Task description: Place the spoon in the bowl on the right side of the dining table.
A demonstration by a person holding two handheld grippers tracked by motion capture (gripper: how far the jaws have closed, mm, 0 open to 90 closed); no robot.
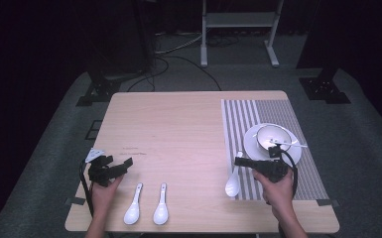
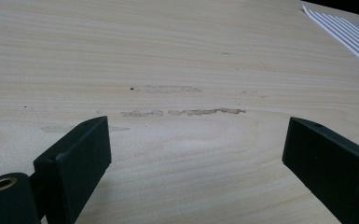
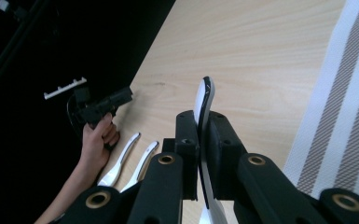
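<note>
A white spoon [image 1: 232, 186] hangs with its handle clamped between the jaws of my right gripper [image 1: 240, 161], its bowl low over the left edge of the striped placemat [image 1: 273, 111]. In the right gripper view the gripper [image 3: 200, 128] is shut on that spoon [image 3: 205, 95], edge-on between the jaws. My left gripper [image 1: 125, 164] hovers at the table's front left, open and holding nothing. The left gripper view has its gripper [image 2: 196, 140] wide apart over bare wood. Two more white spoons [image 1: 133, 206] [image 1: 161, 205] lie side by side near the front edge.
On the placemat stands a white plate [image 1: 253, 148] carrying a bowl [image 1: 272, 135] with a utensil in it. The placemat's corner [image 2: 349, 32] is at the upper right of the left gripper view. The wooden table [image 1: 178, 124] is bare in the middle. Stands and cables sit on the floor behind.
</note>
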